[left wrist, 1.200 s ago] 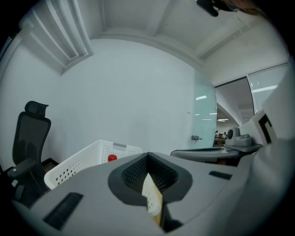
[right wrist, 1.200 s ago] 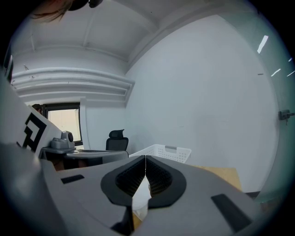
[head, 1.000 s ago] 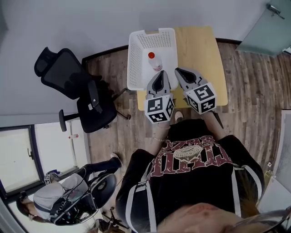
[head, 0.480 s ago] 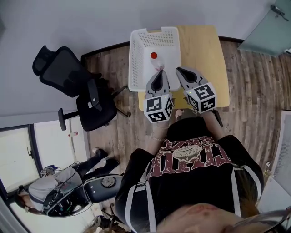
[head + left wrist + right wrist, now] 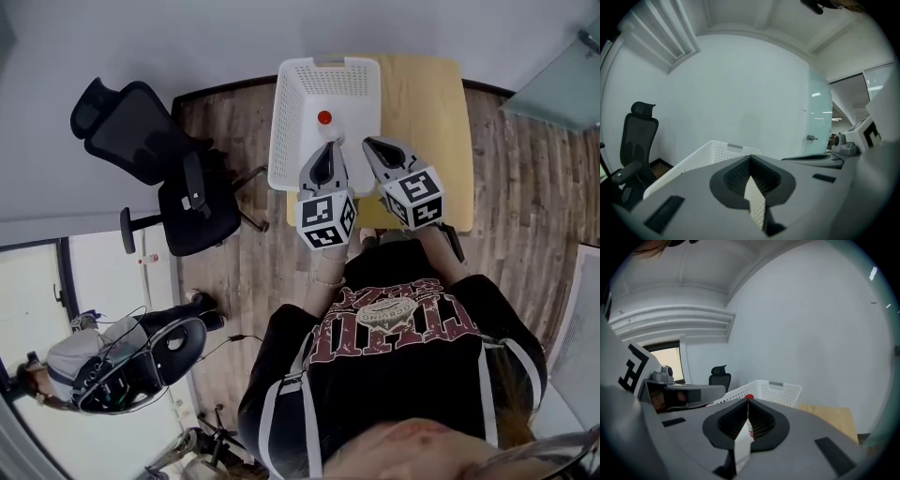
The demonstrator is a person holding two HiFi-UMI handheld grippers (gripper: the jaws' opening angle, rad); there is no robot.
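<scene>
The left tool [image 5: 327, 155] and the right tool [image 5: 373, 145] both have their jaws closed on nothing. They hang over the near end of the white perforated plastic basket [image 5: 284, 112]. The clear red-capped bottle [image 5: 324, 120] stands in the basket, just beyond the tool tips. The basket rests on the light wooden worktop [image 5: 422, 94].

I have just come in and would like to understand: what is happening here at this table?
A person holds a gripper in each hand over the near end of a small wooden table. The left gripper and the right gripper both have their jaws together and hold nothing. Just ahead of them, a white basket stands on the table with a red-capped bottle inside. Neither gripper seems to touch either one.
</scene>
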